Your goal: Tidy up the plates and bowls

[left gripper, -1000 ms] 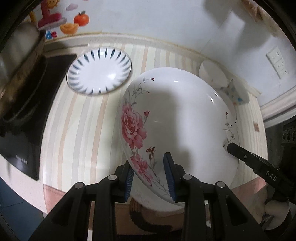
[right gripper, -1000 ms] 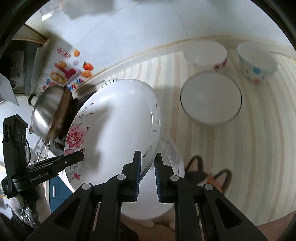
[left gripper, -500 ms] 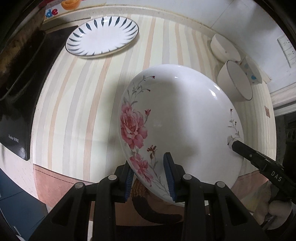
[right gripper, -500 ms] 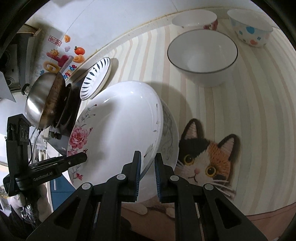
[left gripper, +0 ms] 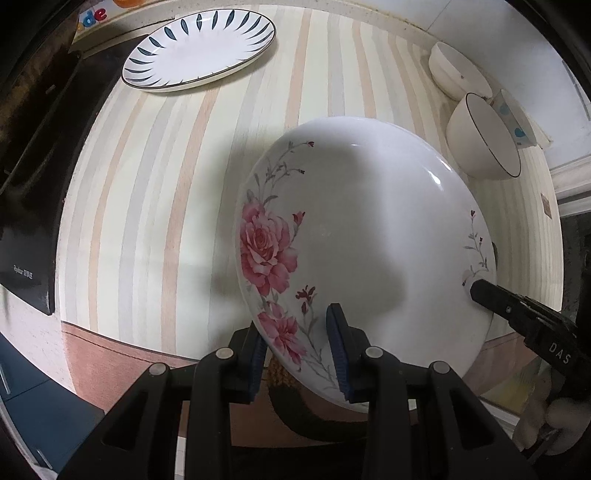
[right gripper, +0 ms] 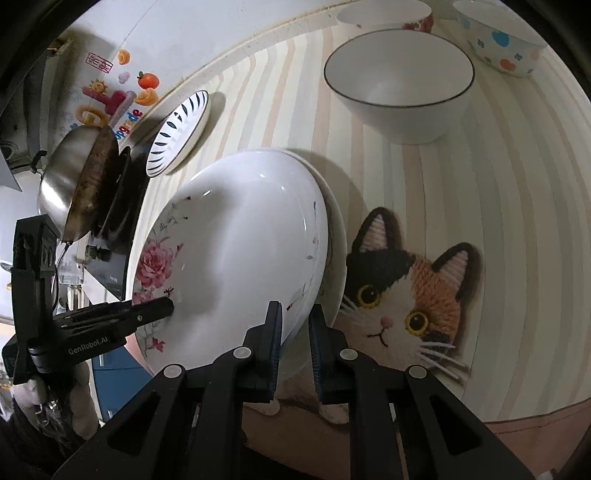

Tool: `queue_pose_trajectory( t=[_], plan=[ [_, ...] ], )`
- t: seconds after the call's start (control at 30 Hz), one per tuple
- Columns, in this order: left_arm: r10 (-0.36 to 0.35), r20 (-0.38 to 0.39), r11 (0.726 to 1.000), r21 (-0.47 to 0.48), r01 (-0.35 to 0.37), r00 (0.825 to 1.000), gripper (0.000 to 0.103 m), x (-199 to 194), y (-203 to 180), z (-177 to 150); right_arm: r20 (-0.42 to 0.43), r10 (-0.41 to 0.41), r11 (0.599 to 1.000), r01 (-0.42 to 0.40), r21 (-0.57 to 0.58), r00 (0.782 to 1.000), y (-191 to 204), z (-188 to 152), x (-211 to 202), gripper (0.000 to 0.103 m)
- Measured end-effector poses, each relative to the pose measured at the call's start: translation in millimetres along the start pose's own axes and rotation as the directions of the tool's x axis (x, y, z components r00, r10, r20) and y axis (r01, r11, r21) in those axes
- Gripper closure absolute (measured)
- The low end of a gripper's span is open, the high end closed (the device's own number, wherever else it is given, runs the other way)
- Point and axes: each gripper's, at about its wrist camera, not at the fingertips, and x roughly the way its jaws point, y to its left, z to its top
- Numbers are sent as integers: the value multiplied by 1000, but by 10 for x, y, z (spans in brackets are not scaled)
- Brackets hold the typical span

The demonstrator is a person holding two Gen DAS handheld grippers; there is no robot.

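Both my left gripper (left gripper: pixel 298 343) and right gripper (right gripper: pixel 295 334) pinch opposite rims of the rose plate (left gripper: pixel 369 236), keeping it level above another plate (right gripper: pixel 337 236).

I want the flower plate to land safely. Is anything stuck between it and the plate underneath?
Nothing visible is. Both hand-held grippers clamp the rose plate just above the lower plate. The black-rimmed bowl and blue-leaf plate sit well aside.

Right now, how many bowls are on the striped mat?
3, at the far end: a dark-rimmed white bowl nearest, a rose-patterned bowl behind it, and a bowl with coloured spots beside them. No others show.
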Motion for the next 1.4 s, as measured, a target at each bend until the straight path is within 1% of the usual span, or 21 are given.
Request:
queue_pose_trajectory(
  t=[0.2, 0.3, 0.33, 0.4, 0.57, 0.67, 0.7, 0.77, 0.83, 0.9, 0.97, 1.03, 1.1, 1.17, 1.23, 1.3, 1.4],
  plan=[
    [24, -8, 1000, 8, -24, 1000, 74, 53, -51, 52, -35, -27, 1000, 27, -3, 999, 41, -6, 40, 87],
    [34, -7, 999, 0, -34, 999, 74, 75, -74, 23, -57, -39, 999, 40, 7, 998, 62, -1, 47, 87],
    [36, -17, 999, -6, -37, 999, 74, 100, -68, 18, -73, -42, 999, 44, 14, 996, 65, 1, 56, 87],
    [32, -23, 999, -15, -32, 999, 74, 134, -65, 13, -85, -33, 999, 36, 27, 996, 69, 16, 57, 84],
    [41, -20, 999, -2, -41, 999, 74, 149, -86, 6, -118, -1, 997, 10, 75, 993, 3, 33, 62, 84],
    [40, -17, 999, -2, -40, 999, 74, 131, -77, -10, -148, 4, 994, 11, 106, 989, -33, 47, 53, 84],
    [39, -14, 999, -3, -39, 999, 74, 112, -77, -15, -163, -5, 994, 24, 109, 987, -46, 52, 47, 83],
    [42, 2, 999, -11, -42, 999, 74, 41, -50, -5, -157, 1, 994, 17, 112, 988, -58, 66, -18, 83],
    [44, 29, 999, -19, -43, 999, 74, -58, -18, 17, -155, -23, 994, 38, 98, 988, -39, 87, -89, 83],
    [53, 69, 998, -42, -50, 996, 74, -199, 51, 88, -138, -26, 995, 39, 91, 990, 0, 161, -220, 83],
    [69, 126, 994, -92, -57, 990, 74, -340, 178, 222, -112, -30, 997, 37, 64, 993, 140, 293, -367, 81],
    [76, 149, 989, -139, -55, 986, 73, -404, 312, 383, -80, -22, 999, 25, 26, 997, 310, 461, -463, 73],
    [75, 162, 979, -202, -41, 984, 73, -393, 505, 591, -39, 1, 1000, -2, -21, 999, 531, 705, -516, 58],
    [75, 171, 967, -255, -30, 982, 73, -378, 655, 775, -5, 7, 996, -7, -91, 1000, 794, 978, -470, 57],
    [75, 183, 953, -302, -17, 980, 73, -345, 806, 919, 21, -1, 985, 5, -173, 1000, 1087, 1301, -308, 57],
    [73, 189, 939, -343, -4, 979, 73, -288, 926, 1031, 19, -3, 976, 7, -220, 1000, 1285, 1573, -106, 57],
    [69, 186, 911, -412, 14, 980, 73, -178, 1153, 1200, 4, 1, 960, 0, -280, 1000, 1583, 2048, 338, 57]
  ],
)
